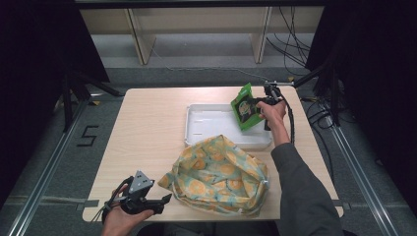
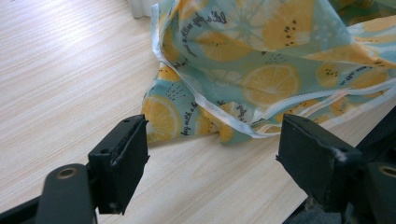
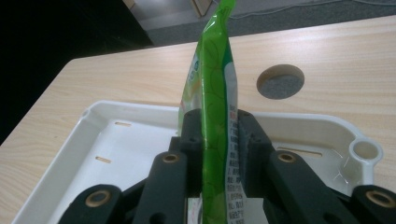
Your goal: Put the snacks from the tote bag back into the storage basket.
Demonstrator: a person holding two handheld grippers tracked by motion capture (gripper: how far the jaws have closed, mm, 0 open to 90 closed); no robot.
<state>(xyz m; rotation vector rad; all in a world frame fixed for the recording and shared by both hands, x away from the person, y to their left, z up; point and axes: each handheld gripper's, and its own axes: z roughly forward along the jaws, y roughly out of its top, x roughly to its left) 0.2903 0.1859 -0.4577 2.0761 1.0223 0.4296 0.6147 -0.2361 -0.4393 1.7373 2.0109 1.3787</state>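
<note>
A green snack packet (image 1: 246, 106) hangs over the right end of the white tray (image 1: 206, 129). My right gripper (image 1: 255, 104) is shut on it. In the right gripper view the two black jaws press on both sides of the green packet (image 3: 215, 107), which stands upright above the white tray (image 3: 116, 154). A fabric bag with a lemon print (image 1: 219, 174) lies crumpled on the table in front of the tray. My left gripper (image 1: 164, 201) rests at the table's near edge, open, its jaws pointing at the lemon bag (image 2: 261, 70) with nothing between them.
The wooden table (image 1: 147, 123) has a round cable hole (image 3: 280, 81) beyond the tray. Cables and stand legs lie on the floor to the right; a shelf unit stands behind the table.
</note>
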